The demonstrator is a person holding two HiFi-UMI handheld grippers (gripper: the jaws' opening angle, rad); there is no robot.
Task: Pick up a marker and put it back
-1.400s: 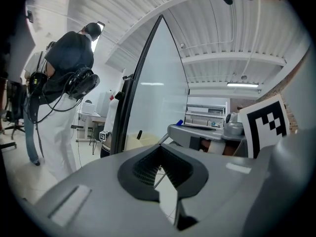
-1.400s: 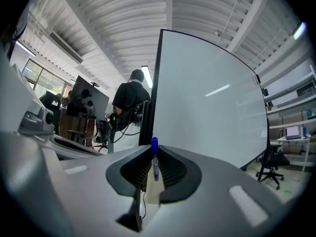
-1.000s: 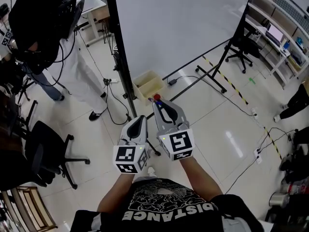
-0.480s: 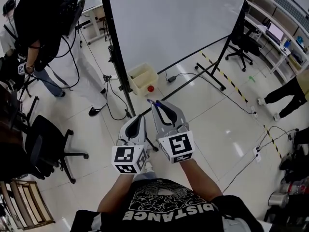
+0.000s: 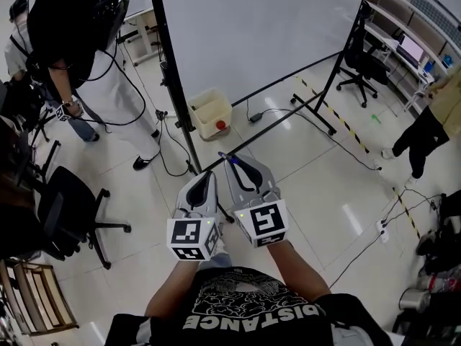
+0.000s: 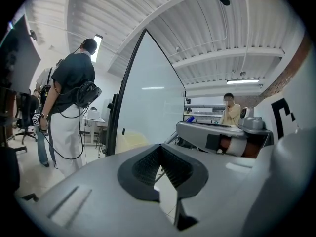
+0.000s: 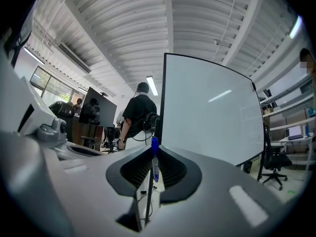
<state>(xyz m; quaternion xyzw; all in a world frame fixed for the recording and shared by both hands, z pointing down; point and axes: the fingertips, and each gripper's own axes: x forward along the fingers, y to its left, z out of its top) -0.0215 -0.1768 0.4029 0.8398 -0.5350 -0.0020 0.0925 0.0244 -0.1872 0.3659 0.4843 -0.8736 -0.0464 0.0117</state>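
Note:
In the head view my right gripper (image 5: pixel 229 158) is shut on a blue marker (image 5: pixel 222 154), whose tip pokes out past the fingertips. In the right gripper view the marker (image 7: pixel 154 161) stands upright between the jaws of that gripper (image 7: pixel 154 151), blue cap on top. My left gripper (image 5: pixel 208 178) is beside it on the left, a little further back, shut with nothing in it. In the left gripper view the tips of the left gripper (image 6: pixel 159 145) meet. Both point level towards a large whiteboard (image 5: pixel 259 27) on a black stand.
A cream bin (image 5: pixel 209 107) with a red thing (image 5: pixel 220 125) inside sits on the floor by the board's post (image 5: pixel 173 85). Cables (image 5: pixel 346 150) trail over the tiles. A person in black (image 5: pixel 68 20) stands at left near an office chair (image 5: pixel 72 215). Another person (image 5: pixel 425 125) is at right.
The bin and board post have slid up and left in the head view, so a gap now shows between the grippers and the bin. A person has come in at the right. The marker stays gripped.

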